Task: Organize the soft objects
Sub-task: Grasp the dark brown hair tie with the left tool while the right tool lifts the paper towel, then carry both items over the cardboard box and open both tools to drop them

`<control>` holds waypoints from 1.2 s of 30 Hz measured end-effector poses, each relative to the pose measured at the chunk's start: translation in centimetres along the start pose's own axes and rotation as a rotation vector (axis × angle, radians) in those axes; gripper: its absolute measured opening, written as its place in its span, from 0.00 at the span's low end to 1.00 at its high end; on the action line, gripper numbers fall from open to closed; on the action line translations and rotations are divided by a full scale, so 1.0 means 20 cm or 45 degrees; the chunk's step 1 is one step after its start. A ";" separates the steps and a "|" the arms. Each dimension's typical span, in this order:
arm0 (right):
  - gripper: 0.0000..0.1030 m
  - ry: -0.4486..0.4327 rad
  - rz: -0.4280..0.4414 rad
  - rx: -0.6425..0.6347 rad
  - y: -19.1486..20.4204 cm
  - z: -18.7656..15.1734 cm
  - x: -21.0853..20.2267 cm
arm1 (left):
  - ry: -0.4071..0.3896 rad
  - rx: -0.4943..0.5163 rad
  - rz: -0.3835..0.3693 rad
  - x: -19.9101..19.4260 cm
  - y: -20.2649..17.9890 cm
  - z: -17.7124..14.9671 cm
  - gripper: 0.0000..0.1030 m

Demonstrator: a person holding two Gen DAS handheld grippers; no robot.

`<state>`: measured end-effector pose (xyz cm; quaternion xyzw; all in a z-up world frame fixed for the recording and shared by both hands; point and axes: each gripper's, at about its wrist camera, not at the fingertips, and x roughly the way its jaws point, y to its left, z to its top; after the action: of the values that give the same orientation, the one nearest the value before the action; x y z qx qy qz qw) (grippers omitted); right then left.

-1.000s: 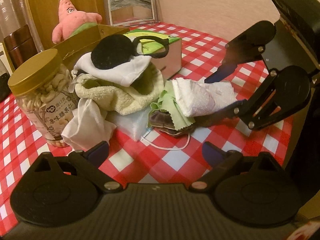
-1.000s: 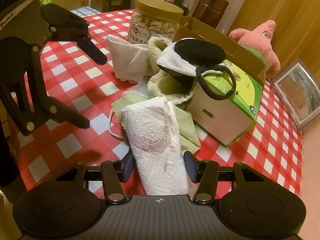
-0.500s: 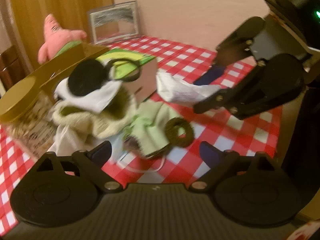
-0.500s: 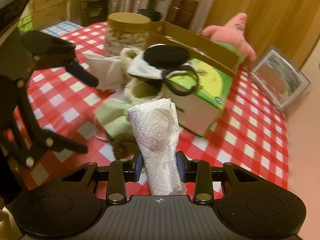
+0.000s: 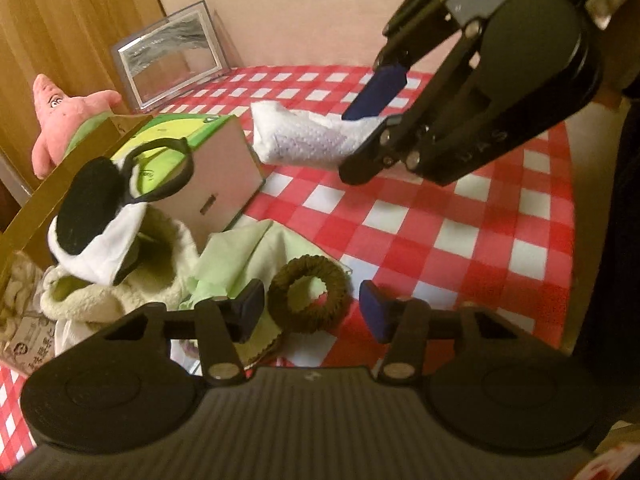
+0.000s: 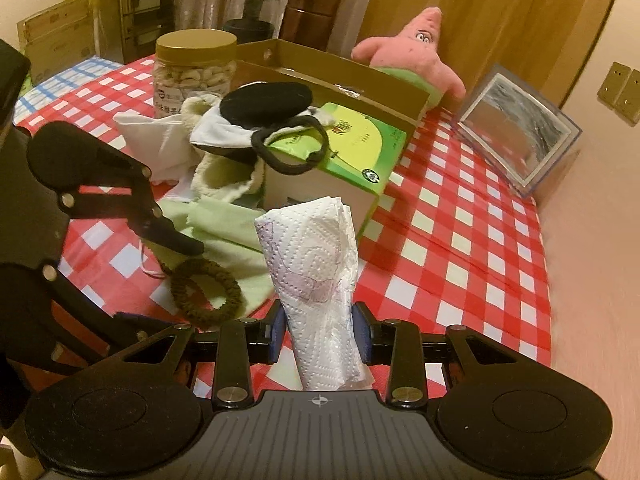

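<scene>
Right gripper (image 6: 319, 336) pinches paper towel wad (image 6: 316, 280), lifted above table's right edge | left gripper (image 5: 312, 312) closing around brown scrunchie (image 5: 310, 294), apparently untouched | next: grip, lift scrunchie.

A home: checkered tablecloth (image 6: 472, 240), plush toy (image 6: 412, 56), picture frame (image 6: 516, 128), curtains (image 6: 480, 12).
</scene>
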<state>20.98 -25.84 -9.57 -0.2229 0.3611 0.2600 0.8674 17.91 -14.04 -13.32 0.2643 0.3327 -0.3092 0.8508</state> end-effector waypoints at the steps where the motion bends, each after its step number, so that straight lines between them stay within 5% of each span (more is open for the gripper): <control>1: 0.35 0.000 0.000 0.001 0.00 0.00 0.00 | 0.006 0.010 -0.003 0.01 0.00 0.00 0.49; 6: 0.35 -0.003 -0.003 0.013 -0.02 0.00 0.00 | 0.024 0.086 0.031 0.07 -0.04 0.00 0.45; 8: 0.35 -0.006 -0.006 0.018 -0.02 -0.01 0.00 | 0.030 0.085 0.030 0.08 -0.04 0.01 0.29; 11: 0.35 -0.010 -0.015 0.032 -0.03 -0.01 -0.02 | 0.034 0.089 0.026 0.08 -0.04 0.02 0.16; 23: 0.35 -0.053 -0.029 0.050 -0.05 0.04 -0.12 | -0.058 -0.106 -0.041 -0.15 0.04 0.09 0.16; 36: 0.35 -0.133 0.047 0.223 -0.21 0.47 -0.13 | -0.122 -0.360 0.206 -0.52 0.73 0.21 0.16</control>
<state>26.72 -24.49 -0.75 -0.1258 0.3408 0.2548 0.8962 23.66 -3.35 0.45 0.1527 0.3095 -0.2020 0.9166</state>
